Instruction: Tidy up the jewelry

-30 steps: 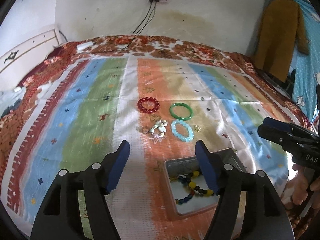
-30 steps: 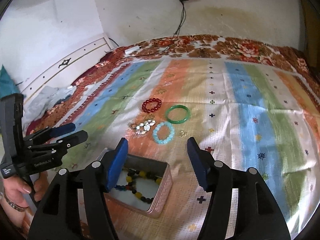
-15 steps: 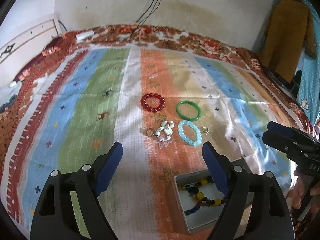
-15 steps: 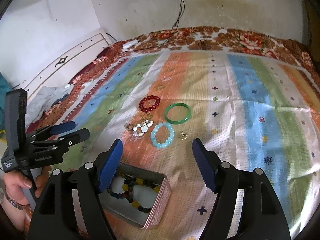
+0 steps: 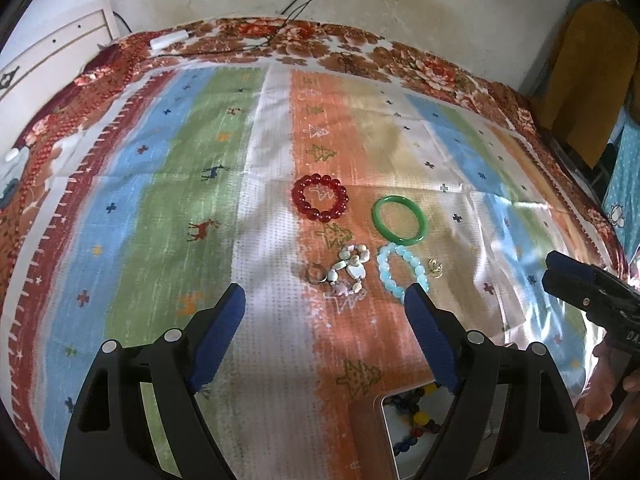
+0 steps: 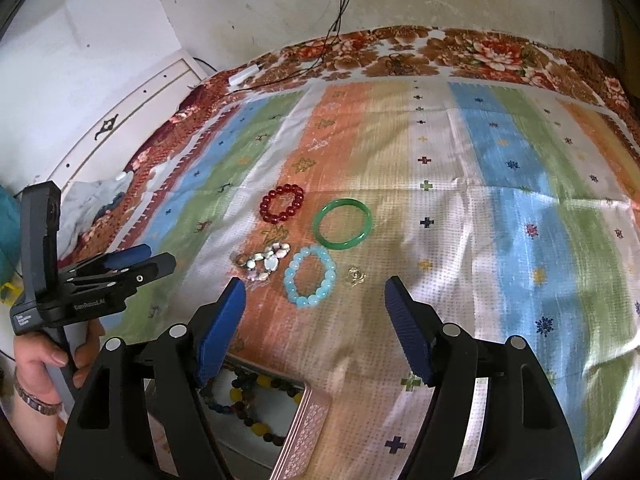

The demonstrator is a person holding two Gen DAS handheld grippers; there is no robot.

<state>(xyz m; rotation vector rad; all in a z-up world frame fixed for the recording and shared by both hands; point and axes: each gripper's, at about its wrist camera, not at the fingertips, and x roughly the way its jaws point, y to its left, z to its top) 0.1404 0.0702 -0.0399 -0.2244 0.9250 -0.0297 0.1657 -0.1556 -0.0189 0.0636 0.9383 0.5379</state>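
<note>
On the striped cloth lie a red bead bracelet (image 5: 320,197) (image 6: 282,203), a green bangle (image 5: 398,220) (image 6: 342,224), a light blue bead bracelet (image 5: 402,268) (image 6: 310,276), a shell bracelet (image 5: 349,272) (image 6: 266,260), a ring (image 5: 316,273) and a small gold piece (image 5: 435,268) (image 6: 356,276). A metal tin (image 6: 308,428) (image 5: 386,432) holds a multicoloured bead bracelet (image 6: 248,400). My left gripper (image 5: 324,312) is open and empty, just short of the shell bracelet. My right gripper (image 6: 314,308) is open and empty, just short of the blue bracelet.
The striped cloth (image 5: 160,200) covers a bed with a floral border (image 6: 480,48). A white wall with hanging cables (image 6: 340,8) stands behind. A white headboard (image 6: 132,112) is at the left. Brown clothing (image 5: 588,80) hangs at the right.
Both grippers have moved forward from above the tin toward the loose jewelry. The tin has slid to the bottom edge of both views. Both stay open.
</note>
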